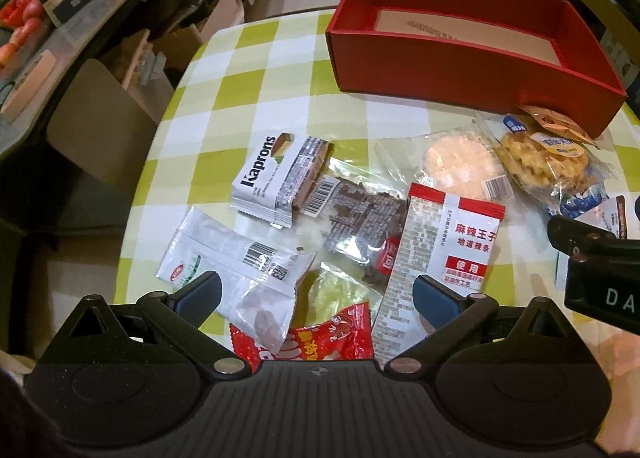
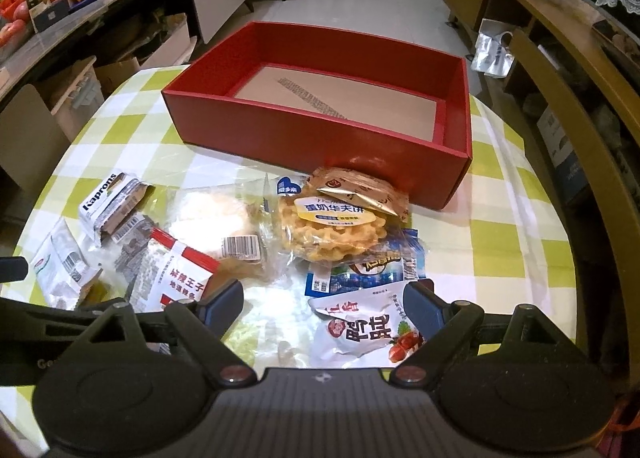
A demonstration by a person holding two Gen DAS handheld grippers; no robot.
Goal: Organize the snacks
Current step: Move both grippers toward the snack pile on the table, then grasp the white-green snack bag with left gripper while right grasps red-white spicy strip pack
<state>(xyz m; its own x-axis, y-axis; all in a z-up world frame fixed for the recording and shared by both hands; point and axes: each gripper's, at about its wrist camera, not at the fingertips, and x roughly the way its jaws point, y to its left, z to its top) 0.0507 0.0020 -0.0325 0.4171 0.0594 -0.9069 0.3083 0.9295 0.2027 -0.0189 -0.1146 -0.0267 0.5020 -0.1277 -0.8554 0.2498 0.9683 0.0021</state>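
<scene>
A: Where are the snacks lying right now?

B: Scattered over the checked worktop (image 2: 500,194), all in front of the red box (image 2: 320,114), which sits at the far side with only its cardboard floor showing.

A: And the left tongs (image 1: 316,294)?

B: Spread wide, gripping nothing. They hang over the near end of the pile. A white packet with a barcode (image 1: 236,262) lies just under the left finger, the red-and-white spicy strip packet (image 1: 444,258) under the right one, and a red wrapper (image 1: 316,338) sits between them, close to the body.

A: The right tongs (image 2: 324,306)?

B: Also released, jaws well apart. A white packet printed with red dates (image 2: 364,330) lies between the fingers, nearer the right one; I cannot tell whether it touches it. Just beyond is a blue packet (image 2: 360,274), then the waffle biscuit bag (image 2: 336,226), which reaches almost to the box wall.

A: Anything else?

B: The Kaprons wafer packet (image 1: 268,178) off to the left, and a pale round cracker in clear wrap (image 1: 460,166) in the middle.
</scene>
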